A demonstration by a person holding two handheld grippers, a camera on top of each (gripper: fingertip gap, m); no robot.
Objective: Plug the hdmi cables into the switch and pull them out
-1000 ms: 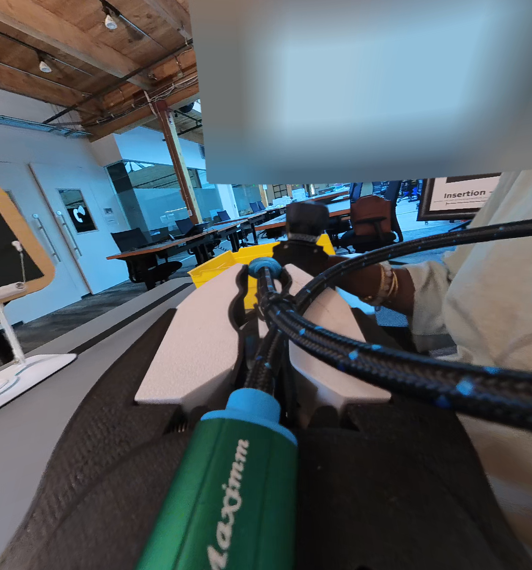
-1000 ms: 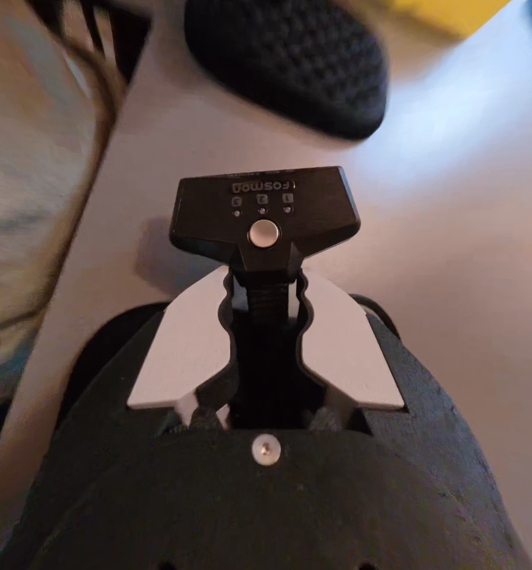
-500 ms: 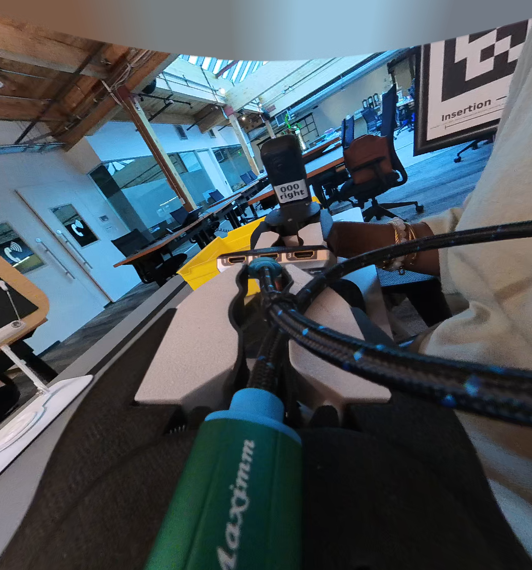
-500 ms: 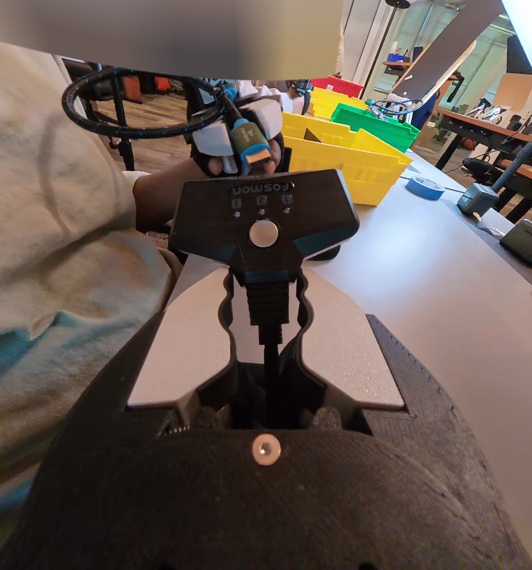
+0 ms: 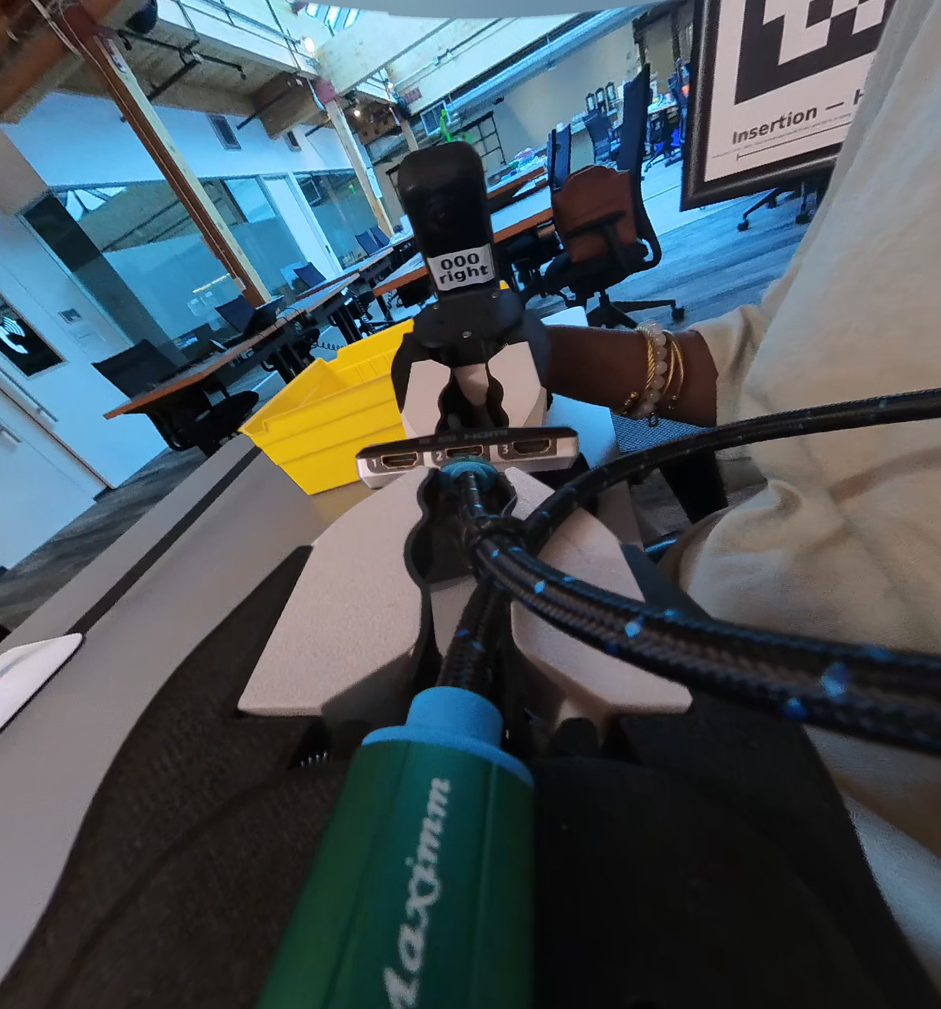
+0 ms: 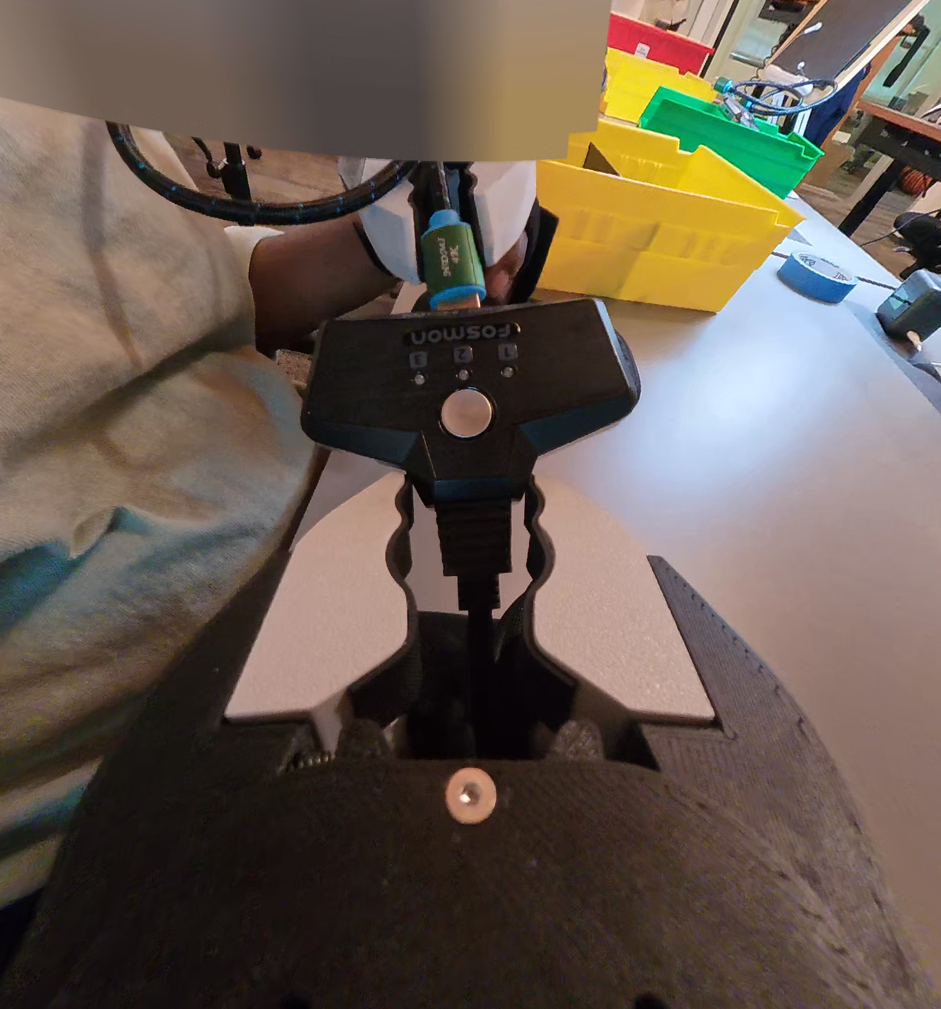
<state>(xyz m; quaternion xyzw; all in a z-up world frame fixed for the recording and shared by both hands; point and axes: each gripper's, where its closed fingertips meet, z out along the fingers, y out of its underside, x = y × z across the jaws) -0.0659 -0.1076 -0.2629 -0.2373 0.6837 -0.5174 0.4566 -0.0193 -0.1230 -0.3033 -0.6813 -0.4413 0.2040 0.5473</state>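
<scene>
The left gripper (image 5: 465, 486) pinches the braided HDMI cable (image 5: 675, 628) behind its green plug (image 6: 451, 262). The right gripper (image 6: 471, 524) clamps the switch (image 6: 468, 382) in mid-air beside the worktop (image 6: 757, 437) edge. Off-line, the plug might jam at the middle port; the loop could snag.

I see a black switch (image 6: 471, 382) with blue edge accents and a silver button. Above it, the plug (image 6: 451, 262) is green with blue ends, on a black braided cable (image 5: 675, 633) flecked blue. Right of the switch sit yellow bins (image 6: 659, 235), a green bin (image 6: 730, 136), perhaps a red one behind, and blue tape (image 6: 817, 276).
</scene>
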